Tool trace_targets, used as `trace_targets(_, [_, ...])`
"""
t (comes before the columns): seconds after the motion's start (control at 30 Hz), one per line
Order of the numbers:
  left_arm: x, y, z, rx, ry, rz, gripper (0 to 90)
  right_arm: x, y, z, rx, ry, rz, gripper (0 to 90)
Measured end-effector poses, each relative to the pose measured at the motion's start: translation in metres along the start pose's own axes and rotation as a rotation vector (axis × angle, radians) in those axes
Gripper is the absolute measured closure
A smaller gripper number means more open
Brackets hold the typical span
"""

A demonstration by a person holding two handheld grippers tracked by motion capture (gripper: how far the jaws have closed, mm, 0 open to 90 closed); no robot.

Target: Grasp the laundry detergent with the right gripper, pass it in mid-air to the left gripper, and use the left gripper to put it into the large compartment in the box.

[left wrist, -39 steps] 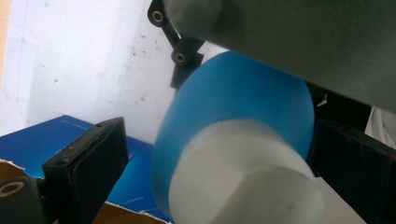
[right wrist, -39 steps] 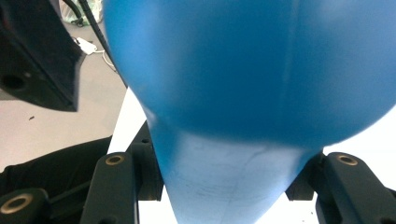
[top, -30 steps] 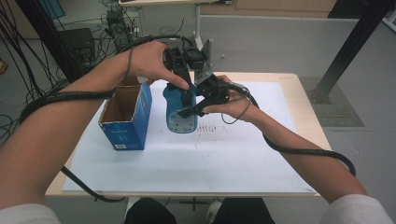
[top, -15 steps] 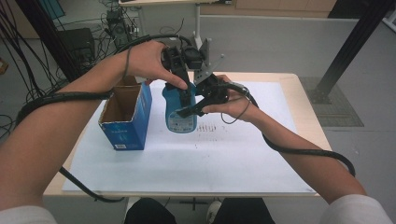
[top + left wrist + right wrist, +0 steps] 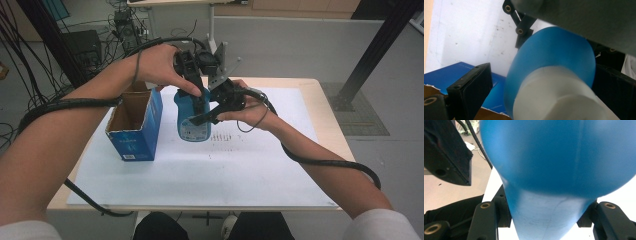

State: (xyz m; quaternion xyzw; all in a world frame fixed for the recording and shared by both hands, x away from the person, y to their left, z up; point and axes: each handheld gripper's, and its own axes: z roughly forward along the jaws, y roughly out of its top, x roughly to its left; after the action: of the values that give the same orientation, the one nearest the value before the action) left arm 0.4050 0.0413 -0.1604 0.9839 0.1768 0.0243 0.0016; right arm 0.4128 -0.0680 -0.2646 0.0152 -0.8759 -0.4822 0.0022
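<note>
On the near half of the worktop (image 5: 327,131) the white sheet (image 5: 225,175) is lying bare, and nothing on it is differing from a second ago. Further in, both forearms are converging on the blue bottle (image 5: 193,133), which is standing upright just beside the open blue carton (image 5: 142,131), on the carton's right in the high view; whether the bottle's base is resting on the sheet or hanging slightly clear of it cannot be told. The right tongs (image 5: 199,119) are coming in level from the right and are clenched on the bottle's lower body, with the blue wall wedged between their two jaws in the right gripper view. The left tongs (image 5: 201,102) are reaching down from above and straddling the upper part near the white cap (image 5: 554,102). In the left gripper view one jaw is standing off from the blue shoulder with a gap showing, so these tongs are judged released rather than gripping. Across the last second neither hand is shifting, the bottle is keeping its place and tilt, and the carton is staying put. This is read as a steady hold rather than a transfer under way: the right tongs are carrying the bottle while the left ones are lining up on the cap end. Beyond the worktop, cables and a stand are sitting on the floor.
</note>
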Motion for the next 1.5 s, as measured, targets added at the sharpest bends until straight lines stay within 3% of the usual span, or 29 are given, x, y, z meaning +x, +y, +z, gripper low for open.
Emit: trace_targets(1.5, [-0.0033,-0.0029,0.0031,-0.002,0.007,0.003,6.5,0.0048,0.0024,-0.0004,-0.001,0.017,-0.005,44.1])
